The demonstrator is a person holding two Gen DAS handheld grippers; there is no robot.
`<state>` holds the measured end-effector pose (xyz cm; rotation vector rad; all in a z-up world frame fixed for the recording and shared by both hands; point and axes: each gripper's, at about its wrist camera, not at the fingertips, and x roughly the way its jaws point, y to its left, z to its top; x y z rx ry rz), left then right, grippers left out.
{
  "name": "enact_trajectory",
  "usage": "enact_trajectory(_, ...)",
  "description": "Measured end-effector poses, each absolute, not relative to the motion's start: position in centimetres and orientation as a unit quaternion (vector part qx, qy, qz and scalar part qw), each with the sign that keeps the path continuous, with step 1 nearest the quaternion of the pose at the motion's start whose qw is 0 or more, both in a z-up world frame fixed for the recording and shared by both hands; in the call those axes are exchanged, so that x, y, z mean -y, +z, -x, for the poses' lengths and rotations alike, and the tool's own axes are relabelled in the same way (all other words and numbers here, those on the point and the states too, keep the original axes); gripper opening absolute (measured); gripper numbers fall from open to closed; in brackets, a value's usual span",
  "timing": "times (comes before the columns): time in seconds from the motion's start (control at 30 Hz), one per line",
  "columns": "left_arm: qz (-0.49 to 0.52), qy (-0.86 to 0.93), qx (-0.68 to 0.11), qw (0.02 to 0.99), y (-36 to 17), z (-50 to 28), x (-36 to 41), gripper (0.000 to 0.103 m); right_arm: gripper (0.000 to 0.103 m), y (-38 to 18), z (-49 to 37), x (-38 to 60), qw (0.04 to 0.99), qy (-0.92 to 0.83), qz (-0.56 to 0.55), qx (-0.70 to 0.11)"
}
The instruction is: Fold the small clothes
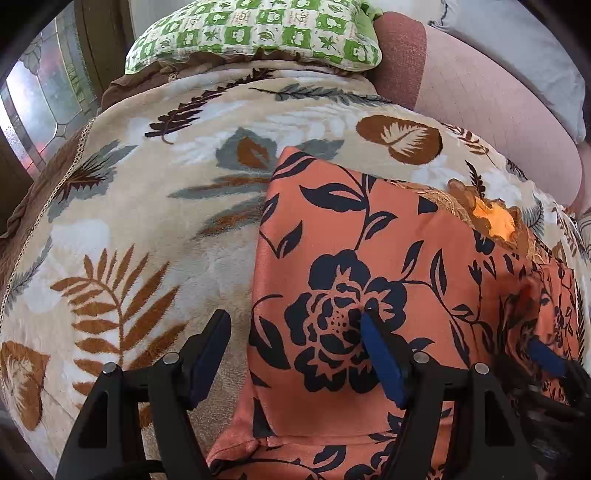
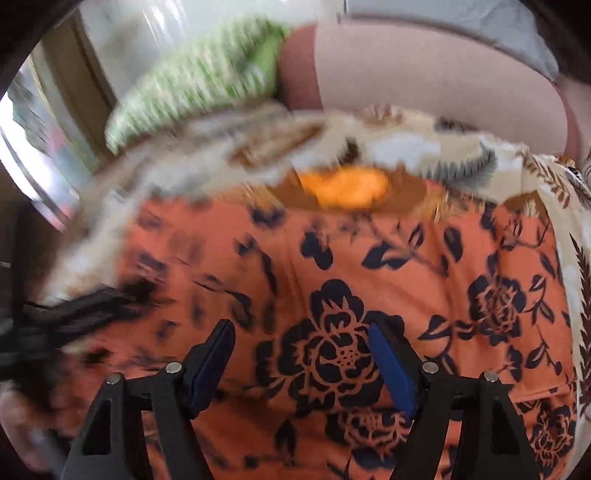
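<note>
The garment (image 1: 351,258) is orange cloth with a slight sheen, printed with dark navy roses, leaves and thin stems. In the left wrist view it lies flat on the blanket (image 1: 147,221), filling the picture from 6 o'clock to 3 o'clock. Its long axis runs from 6 o'clock up toward 12 o'clock, with one straight edge along the left side and a pointed corner at the top. Its neckline (image 1: 491,218), at 2 o'clock, is trimmed with brownish lace around a bright orange lining. At 6 o'clock a seam crosses the cloth.

The left gripper (image 1: 291,339) hangs over that left edge with its fingers spread apart and nothing between the blue pads: one finger (image 1: 210,354) is over the blanket, the other over a printed rose. The right gripper (image 2: 301,350) is over the middle of the garment, fingers likewise apart and empty; its view is blurred on the left.

The blanket is plush and cream, with brown fern fronds and grey leaves. It covers a bed. At 12 o'clock lies a pillow (image 1: 258,33) in green and white checks, with a pink cushion (image 1: 480,92) at 1 o'clock.
</note>
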<state>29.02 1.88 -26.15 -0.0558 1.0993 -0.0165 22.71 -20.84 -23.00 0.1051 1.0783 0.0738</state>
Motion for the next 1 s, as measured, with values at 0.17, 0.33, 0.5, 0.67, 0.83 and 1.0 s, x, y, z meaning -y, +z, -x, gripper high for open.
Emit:
enact_trajectory(0.17,0.02,-0.008,-0.523,0.852,-26.1,-29.0,-1.6,0.073,0.019,-22.9,-22.3,22.0,0.863,0.025,-0.052,-0.502)
enact_trajectory(0.33,0.017,-0.007,-0.52,0.854,-26.0,-28.9,-1.6,0.073,0.011,-20.5,-21.6,26.9,0.873,-0.004,-0.117,-0.473)
enact_trajectory(0.5,0.006,-0.001,-0.512,0.859,-25.9,-28.7,-0.9,0.073,0.011,-19.5,-21.1,34.9,0.876,-0.056,-0.194,-0.439)
enact_trajectory(0.67,-0.03,-0.009,-0.503,0.864,-26.0,-28.3,1.1,0.073,0.011,-22.3,-21.4,41.6,0.853,-0.089,-0.276,-0.435)
enact_trajectory(0.83,-0.019,-0.007,-0.506,0.862,-26.0,-28.6,0.7,0.073,0.012,-22.8,-19.6,45.2,0.831,-0.146,-0.316,-0.433)
enact_trajectory(1.0,-0.019,-0.005,-0.505,0.863,-26.1,-28.7,0.7,0.073,0.014,-19.0,-19.9,42.1,0.865,-0.114,-0.261,-0.413)
